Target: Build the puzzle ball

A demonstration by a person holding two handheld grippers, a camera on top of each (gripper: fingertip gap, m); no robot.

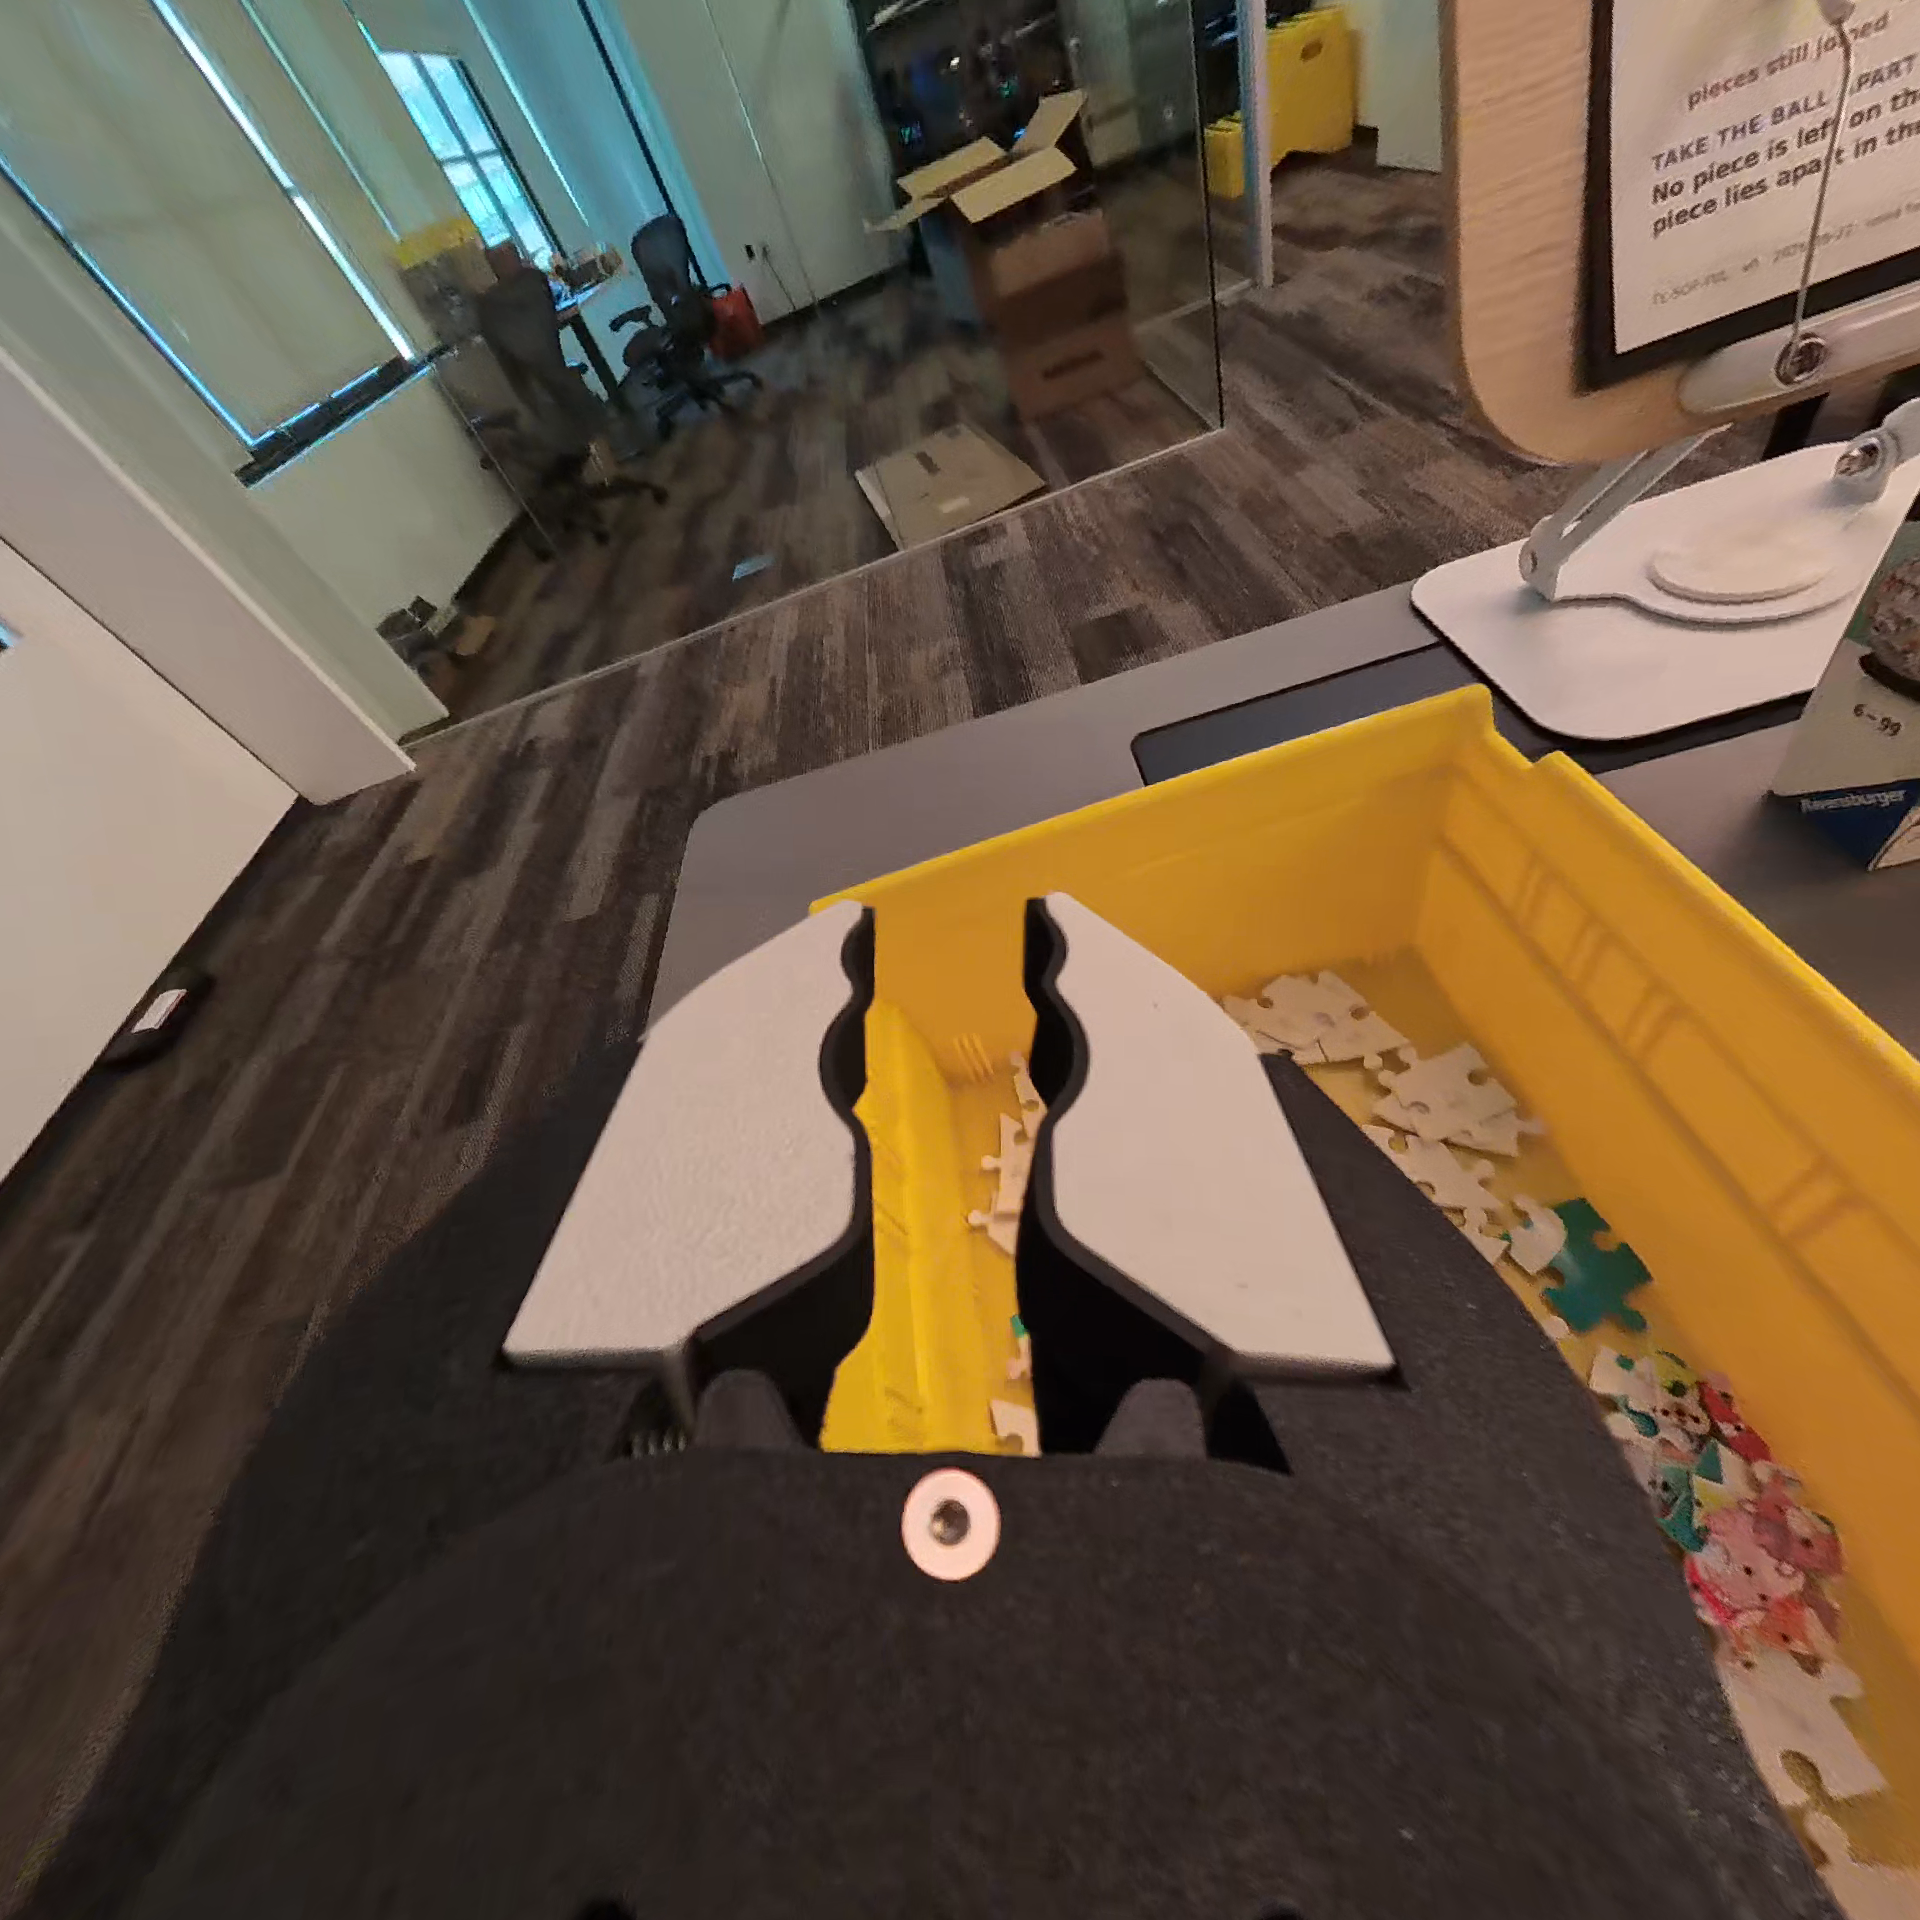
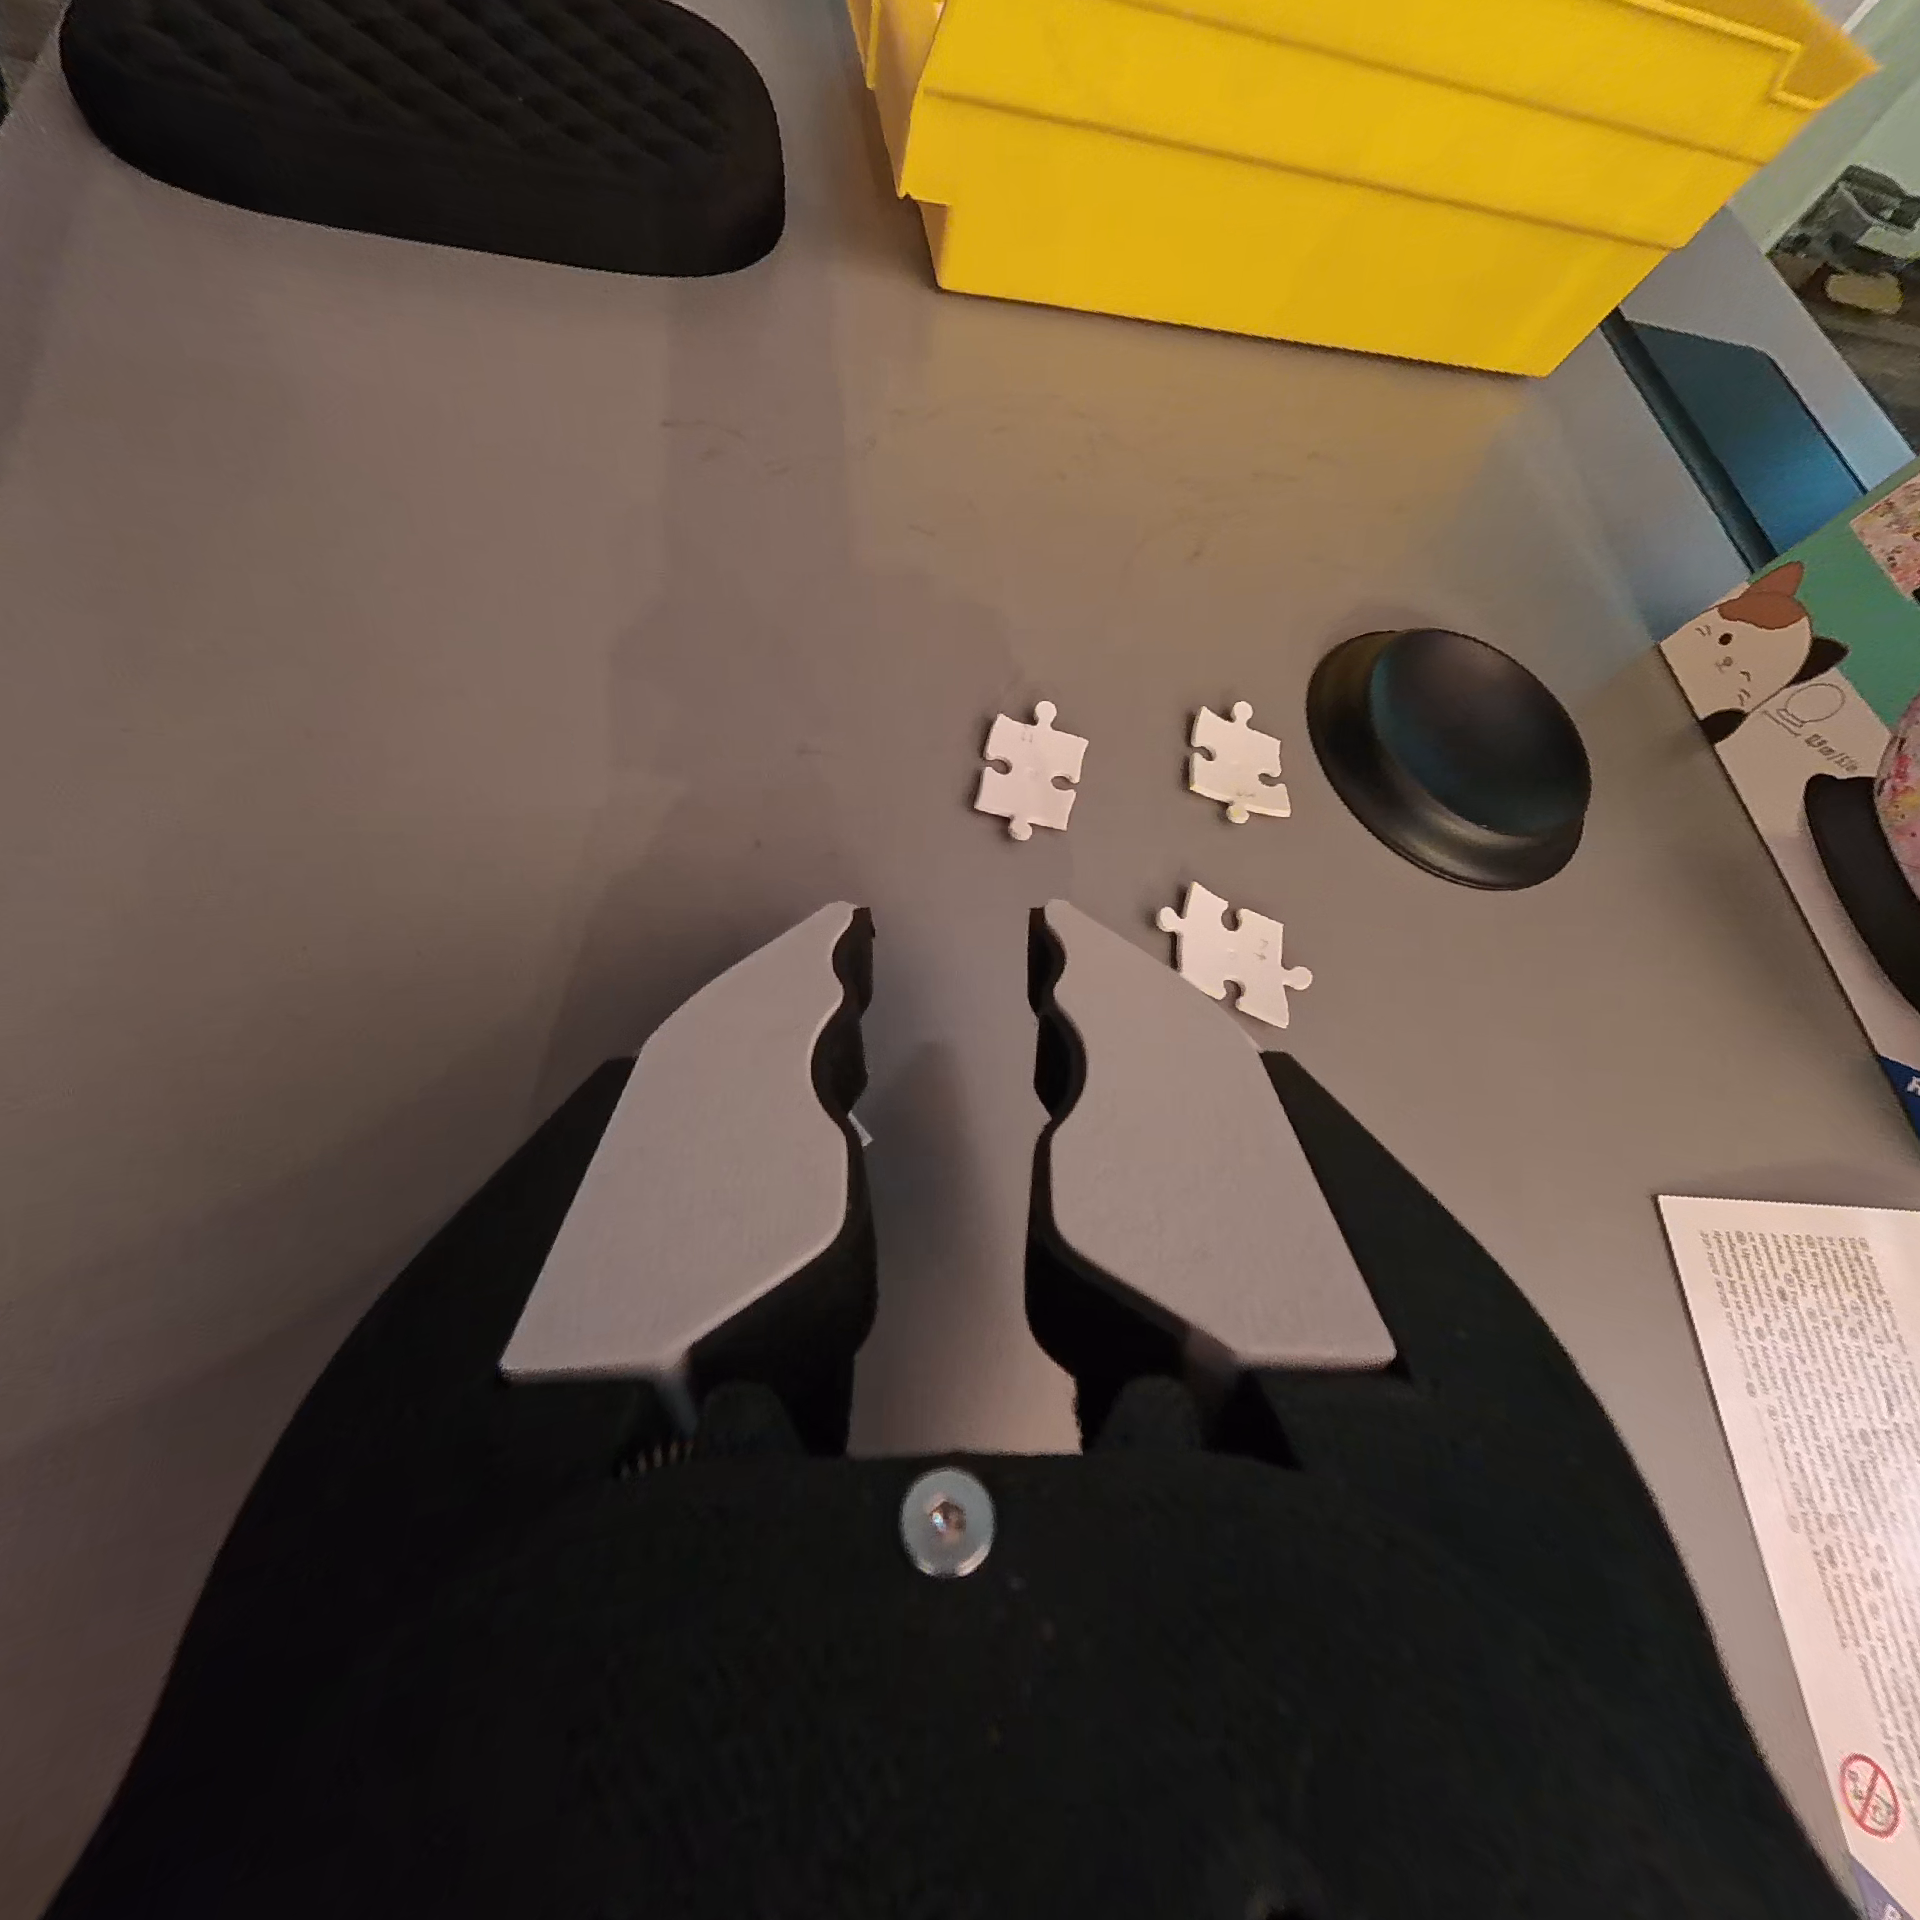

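Note:
My left gripper (image 1: 951, 914) is open and empty, hovering over the left wall of a yellow bin (image 1: 1662, 987). The bin holds several loose white-backed puzzle pieces (image 1: 1444, 1107), a teal piece (image 1: 1595, 1262) and a joined pink patterned section (image 1: 1745, 1538). My right gripper (image 2: 951, 920) is open and empty, just above the grey table (image 2: 416, 675). Three face-down white pieces lie ahead of it: one straight ahead (image 2: 1032, 769), one to its right (image 2: 1238, 764), and one close beside my right finger (image 2: 1236, 954). A black round stand (image 2: 1449, 774) sits to their right.
The yellow bin (image 2: 1299, 177) stands at the table's far side, with a black quilted pad (image 2: 416, 125) to its left. The puzzle box (image 2: 1818, 779) and a printed leaflet (image 2: 1808, 1507) lie at the right. A white monitor base (image 1: 1621, 623) stands behind the bin. Tip to tip, the grippers are about 45 centimeters apart.

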